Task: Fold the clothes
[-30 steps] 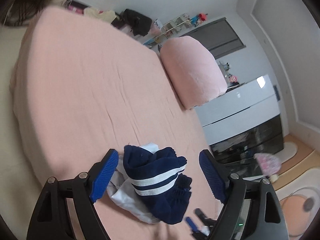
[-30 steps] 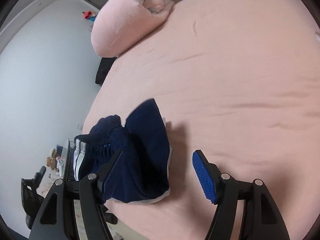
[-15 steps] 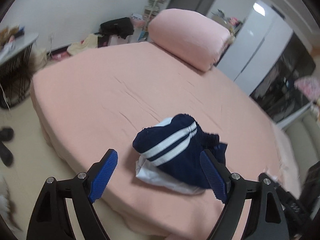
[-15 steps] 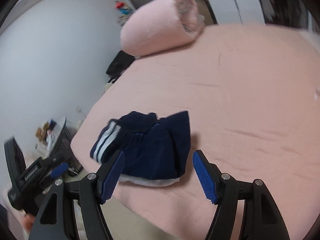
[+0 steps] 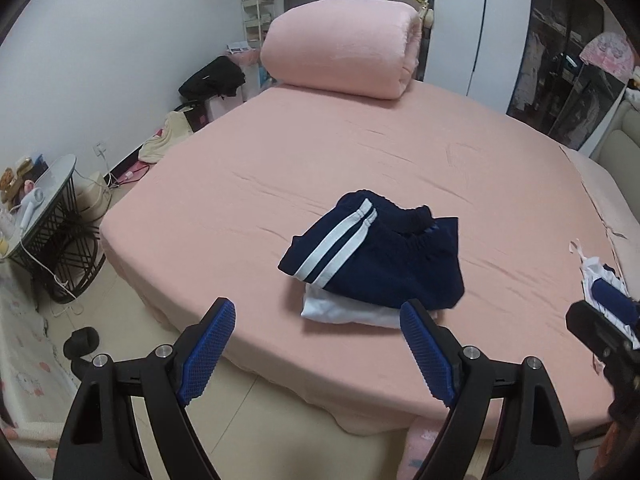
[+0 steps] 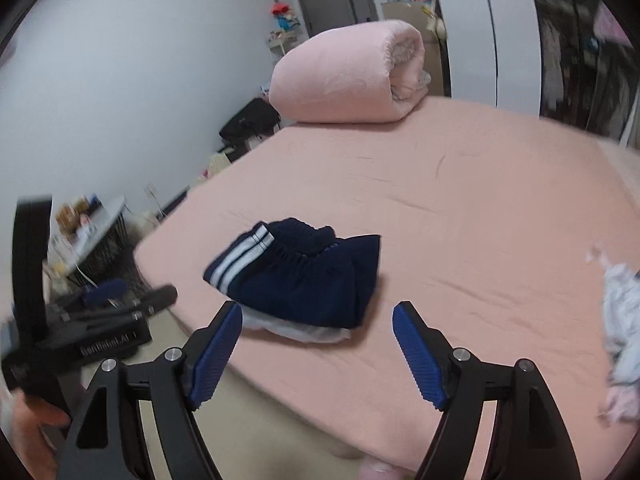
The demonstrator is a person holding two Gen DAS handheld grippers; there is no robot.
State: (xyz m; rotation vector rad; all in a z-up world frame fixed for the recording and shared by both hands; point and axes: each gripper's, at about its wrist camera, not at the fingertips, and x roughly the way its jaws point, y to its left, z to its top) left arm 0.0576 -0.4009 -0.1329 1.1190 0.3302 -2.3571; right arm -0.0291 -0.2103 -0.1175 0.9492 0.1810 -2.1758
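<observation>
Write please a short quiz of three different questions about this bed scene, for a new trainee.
1. True or false: the navy shorts lie folded on top of a white garment.
2. Which stands at the far end of the bed? A) rolled pink quilt B) blue suitcase C) wooden chair
3. Fill in: the left gripper holds ____.

Key: 1 true; 2 A; 3 nothing.

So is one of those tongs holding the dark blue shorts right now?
No, the dark blue shorts lie folded on the pink bed, and both the left tongs and right tongs are empty.
</observation>
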